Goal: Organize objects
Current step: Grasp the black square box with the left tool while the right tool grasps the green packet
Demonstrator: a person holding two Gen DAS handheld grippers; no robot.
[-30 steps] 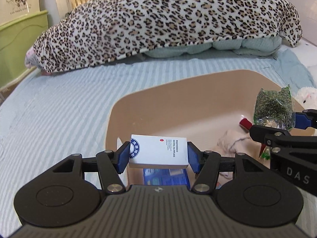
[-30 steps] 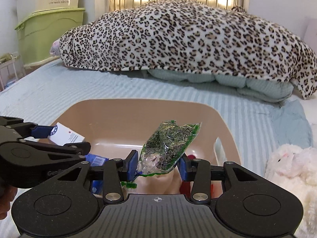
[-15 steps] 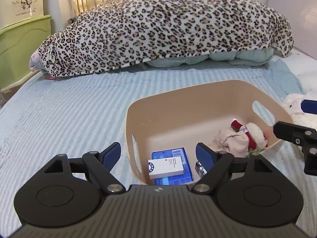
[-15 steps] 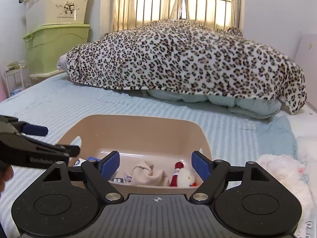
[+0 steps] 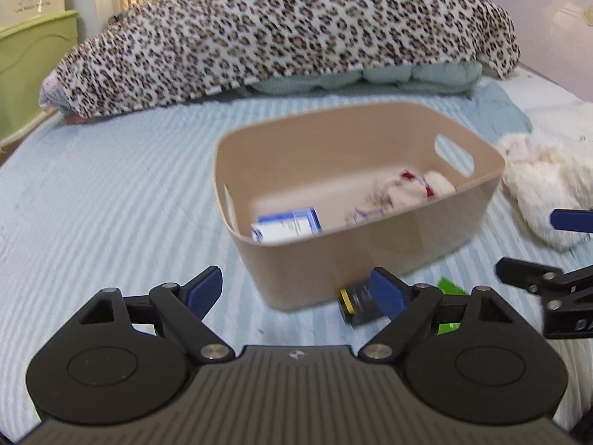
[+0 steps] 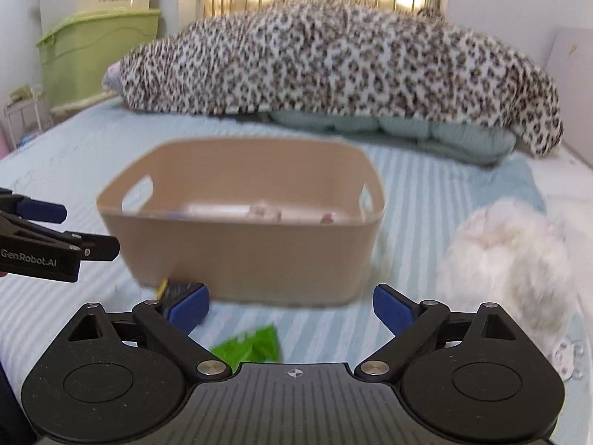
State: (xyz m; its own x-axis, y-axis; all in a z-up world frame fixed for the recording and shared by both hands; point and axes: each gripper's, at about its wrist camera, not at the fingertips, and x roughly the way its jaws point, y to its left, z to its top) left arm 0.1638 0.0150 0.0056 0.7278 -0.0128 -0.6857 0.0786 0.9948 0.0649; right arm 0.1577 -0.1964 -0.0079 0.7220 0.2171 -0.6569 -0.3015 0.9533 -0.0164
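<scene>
A beige plastic basket (image 5: pixel 370 256) (image 6: pixel 241 252) stands on the striped bed. Inside it lie a white and blue box (image 5: pixel 285 224), a crumpled cloth (image 5: pixel 381 193) and a small red and white figure (image 5: pixel 433 185). My left gripper (image 5: pixel 296 291) is open and empty, drawn back in front of the basket. My right gripper (image 6: pixel 291 304) is open and empty, also in front of it. A small dark box with a yellow edge (image 5: pixel 355 302) (image 6: pixel 174 291) and a green packet (image 6: pixel 252 345) (image 5: pixel 450 285) lie on the bed before the basket.
A white plush toy (image 6: pixel 507 259) (image 5: pixel 545 181) lies right of the basket. A leopard-print blanket (image 5: pixel 281 29) over a teal quilt fills the back of the bed. Green and white storage bins (image 6: pixel 100 48) stand at the far left.
Both grippers let go, the left of the white box and the right of the green herb bag, over the basket. Both then opened wide and pulled back and down from it.
</scene>
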